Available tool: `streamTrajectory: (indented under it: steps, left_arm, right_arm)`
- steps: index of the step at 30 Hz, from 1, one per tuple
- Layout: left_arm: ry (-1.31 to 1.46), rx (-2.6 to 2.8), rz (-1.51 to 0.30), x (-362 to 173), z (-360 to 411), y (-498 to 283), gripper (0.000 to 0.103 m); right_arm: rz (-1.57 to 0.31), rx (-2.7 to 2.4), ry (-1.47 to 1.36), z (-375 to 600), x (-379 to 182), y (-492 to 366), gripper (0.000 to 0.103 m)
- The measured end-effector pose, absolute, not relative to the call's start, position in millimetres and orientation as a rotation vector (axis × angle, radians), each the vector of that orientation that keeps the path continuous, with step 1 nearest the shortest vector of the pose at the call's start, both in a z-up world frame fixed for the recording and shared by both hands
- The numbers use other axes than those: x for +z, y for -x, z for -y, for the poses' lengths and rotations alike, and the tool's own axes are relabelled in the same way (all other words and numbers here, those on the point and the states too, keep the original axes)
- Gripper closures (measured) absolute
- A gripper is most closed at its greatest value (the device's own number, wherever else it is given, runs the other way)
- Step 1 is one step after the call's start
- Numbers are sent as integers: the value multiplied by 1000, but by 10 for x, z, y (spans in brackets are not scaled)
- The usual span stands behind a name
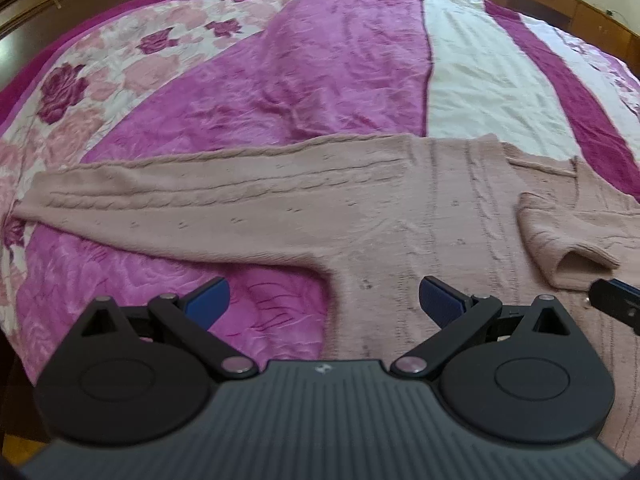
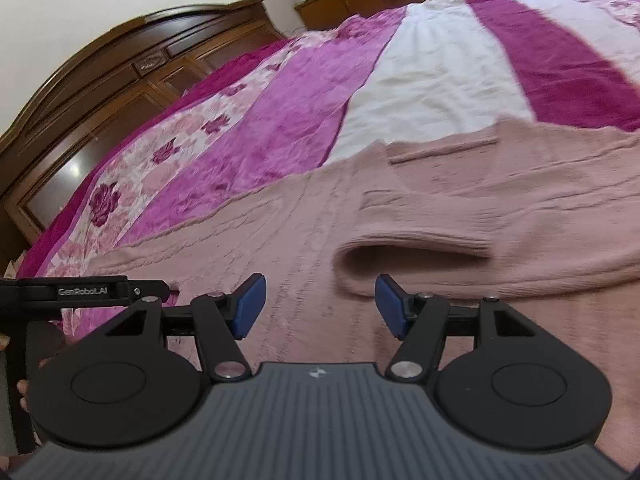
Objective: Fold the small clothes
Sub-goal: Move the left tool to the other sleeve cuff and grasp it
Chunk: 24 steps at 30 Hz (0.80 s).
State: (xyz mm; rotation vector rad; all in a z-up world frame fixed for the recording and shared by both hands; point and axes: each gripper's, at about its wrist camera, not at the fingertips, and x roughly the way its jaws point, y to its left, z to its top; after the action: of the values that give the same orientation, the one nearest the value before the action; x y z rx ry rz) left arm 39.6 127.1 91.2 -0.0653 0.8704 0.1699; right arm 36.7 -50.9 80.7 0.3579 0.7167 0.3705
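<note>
Two grippers are working over one bed. At the bottom of the left wrist view, the left gripper [image 1: 322,300] is hovering with its two blue pads [image 1: 210,300] spread wide apart and empty, above the spot where the sweater's side meets the quilt. In the right wrist view, the right gripper [image 2: 320,306] is likewise hanging with its jaws apart, gripping nothing, just short of a cuff opening [image 2: 400,256]. One pink knitted sweater [image 1: 400,216] is lying flat across the frame's middle: one sleeve [image 1: 180,196] is stretching toward the left edge, and a second sleeve [image 1: 560,240] is lying folded over the body at right. Beyond, one pink-and-white quilt [image 1: 340,64] is covering the bed, and one dark wooden headboard [image 2: 120,80] is standing at upper left.
</note>
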Motion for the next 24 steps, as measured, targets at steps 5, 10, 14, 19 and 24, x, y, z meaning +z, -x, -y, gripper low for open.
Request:
streamTrajectory:
  steps: [5, 10, 14, 19, 24]
  left_arm:
    - [47, 117, -853, 975, -1062, -428, 0]
    - [4, 37, -836, 1008, -708, -500, 0]
    - [-38, -32, -823, 983, -380, -574, 0]
    - [-109, -110, -817, 864, -7, -715, 0]
    - [-200, -186, -797, 691, 291, -855, 0]
  right_arm:
    - [-685, 288, -363, 885, 973, -180, 35]
    - [-657, 179, -375, 1292, 1022, -96, 34]
    - [-655, 110, -395, 1585, 973, -137, 34]
    - [-672, 53, -386, 1837, 877, -231, 34]
    - [-680, 0, -377, 2014, 783, -379, 34]
